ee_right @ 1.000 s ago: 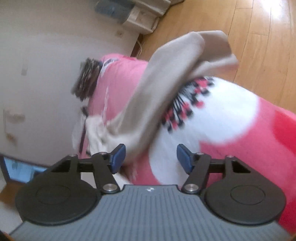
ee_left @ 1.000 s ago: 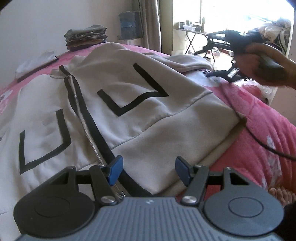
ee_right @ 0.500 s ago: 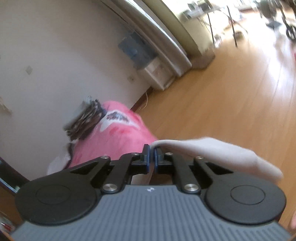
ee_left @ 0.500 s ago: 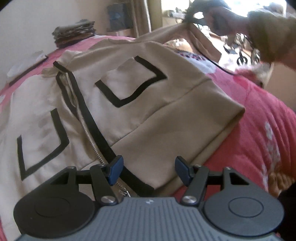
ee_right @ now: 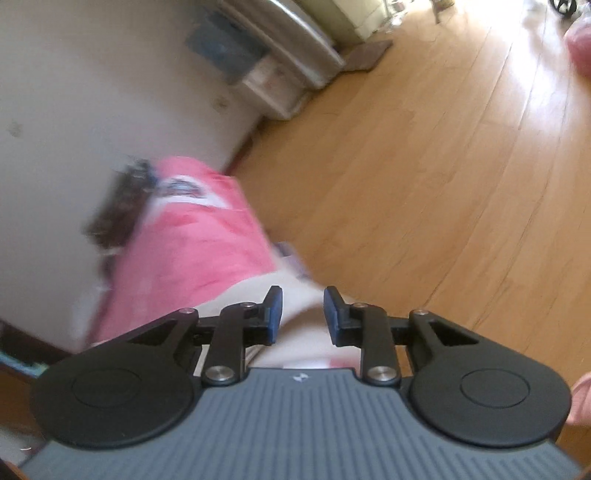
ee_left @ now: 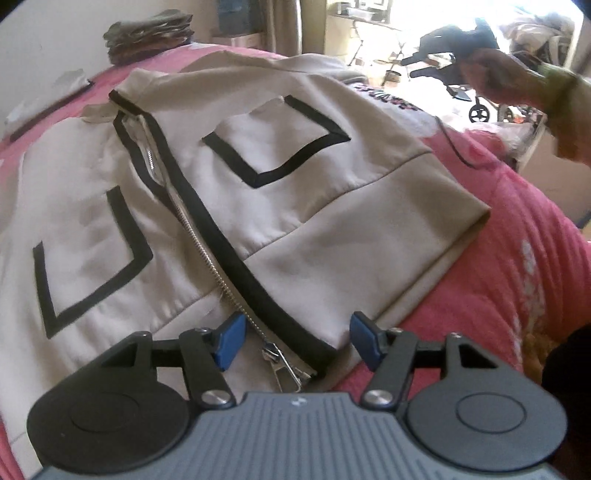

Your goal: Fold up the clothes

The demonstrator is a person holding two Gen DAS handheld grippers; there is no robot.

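Note:
A beige zip jacket (ee_left: 295, 206) with black trim lies spread front-up on the pink bed cover (ee_left: 498, 277). My left gripper (ee_left: 297, 339) hovers open over its hem, with the zipper pull (ee_left: 284, 362) just below the gap and nothing pinched. At the top right of the left wrist view, a hand (ee_left: 498, 74) holds the other gripper beyond the jacket's far shoulder. In the blurred right wrist view, my right gripper (ee_right: 302, 315) has its jaws opening. Beige cloth (ee_right: 306, 347) lies under the gap and the pads do not press on it.
A stack of folded clothes (ee_left: 147, 35) sits at the bed's far corner by the wall. Beyond the bed edge is wooden floor (ee_right: 424, 184), with a plastic drawer unit (ee_right: 266, 85) against the wall. Chairs and clutter stand by the bright window.
My right gripper shut on the jacket's sleeve, swung it up and across, and has now parted its jaws off the cloth. The left gripper stayed open over the hem.

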